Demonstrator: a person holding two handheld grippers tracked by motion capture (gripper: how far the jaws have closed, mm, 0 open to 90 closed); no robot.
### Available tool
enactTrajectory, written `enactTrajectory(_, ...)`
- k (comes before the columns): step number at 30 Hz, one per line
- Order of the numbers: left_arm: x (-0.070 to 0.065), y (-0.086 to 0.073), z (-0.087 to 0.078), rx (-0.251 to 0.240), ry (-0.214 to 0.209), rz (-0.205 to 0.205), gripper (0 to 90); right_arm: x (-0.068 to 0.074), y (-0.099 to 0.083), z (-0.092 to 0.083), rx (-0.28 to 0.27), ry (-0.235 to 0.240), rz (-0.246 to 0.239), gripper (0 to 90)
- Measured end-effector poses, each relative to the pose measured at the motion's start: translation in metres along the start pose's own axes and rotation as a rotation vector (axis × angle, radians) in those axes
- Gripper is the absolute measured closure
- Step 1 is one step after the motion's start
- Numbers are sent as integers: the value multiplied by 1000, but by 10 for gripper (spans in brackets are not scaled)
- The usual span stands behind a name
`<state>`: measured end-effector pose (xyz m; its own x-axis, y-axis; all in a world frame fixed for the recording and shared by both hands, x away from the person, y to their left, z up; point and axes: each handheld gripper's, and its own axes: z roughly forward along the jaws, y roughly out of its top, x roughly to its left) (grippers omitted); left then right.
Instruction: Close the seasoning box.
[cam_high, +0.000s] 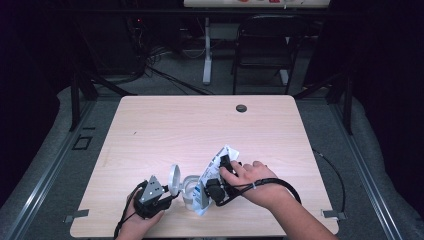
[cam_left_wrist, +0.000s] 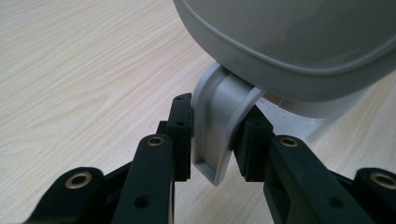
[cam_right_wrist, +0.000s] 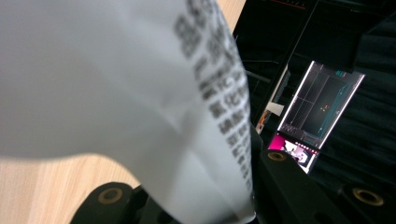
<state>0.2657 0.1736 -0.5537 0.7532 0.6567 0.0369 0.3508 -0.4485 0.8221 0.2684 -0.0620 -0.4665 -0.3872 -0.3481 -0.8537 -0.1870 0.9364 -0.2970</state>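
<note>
Left tongs (cam_left_wrist: 212, 140) clamping grey cup handle (cam_left_wrist: 219, 126), right tongs (cam_right_wrist: 205, 205) pinching white pouch (cam_right_wrist: 140, 93), print unreadable

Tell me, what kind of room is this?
Probably a lab or workshop for recording: a bare wooden table ringed by dark curtains, cables tangled on the floor behind it, a folding chair, and a lit monitor off to the side.

Left hand-held gripper (cam_high: 167, 192) grips the handle of a grey lidded cup (cam_high: 186, 189) on the surface (cam_high: 200, 125); right hand-held gripper (cam_high: 212, 187) tilts a white printed pouch (cam_high: 215, 172) over the cup.
</note>
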Motion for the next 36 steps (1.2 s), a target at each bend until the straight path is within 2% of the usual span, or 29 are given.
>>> enactTrajectory(4, 0, 0, 0, 2, -1, 1, 710, 2, -2, 2, -24, 19, 42, 812)
enactTrajectory(6, 0, 0, 0, 2, 0, 1, 710, 2, -3, 2, -17, 27, 49, 812)
enactTrajectory(9, 0, 0, 0, 1, -1, 0, 710, 4, -6, 5, -37, 52, 99, 811)
enactTrajectory(12, 0, 0, 0, 1, 0, 0, 710, 7, -7, 7, -38, 67, 124, 810)
enactTrajectory(16, 0, 0, 0, 0, 1, 1, 710, 9, -10, 9, -50, 97, 183, 811)
enactTrajectory(17, 0, 0, 0, 0, 1, 0, 710, 9, -11, 8, -37, 101, 187, 811)
enactTrajectory(18, 0, 0, 0, -1, -1, 0, 710, 11, -11, 9, -54, 102, 201, 811)
enactTrajectory(22, 0, 0, 0, -2, -2, -1, 710, 12, -13, 9, -62, 108, 240, 814)
enactTrajectory(28, 0, 0, 0, -2, -1, 0, 710, 12, -13, 9, -71, 115, 264, 815)
enactTrajectory(30, 0, 0, 0, -2, -1, 0, 710, 10, -13, 7, -65, 118, 258, 815)
enactTrajectory(33, 0, 0, 0, -2, -1, 0, 710, 11, -13, 7, -90, 126, 292, 815)
enactTrajectory(36, 1, 0, 0, -1, -1, 1, 710, 12, -13, 7, -98, 136, 303, 816)
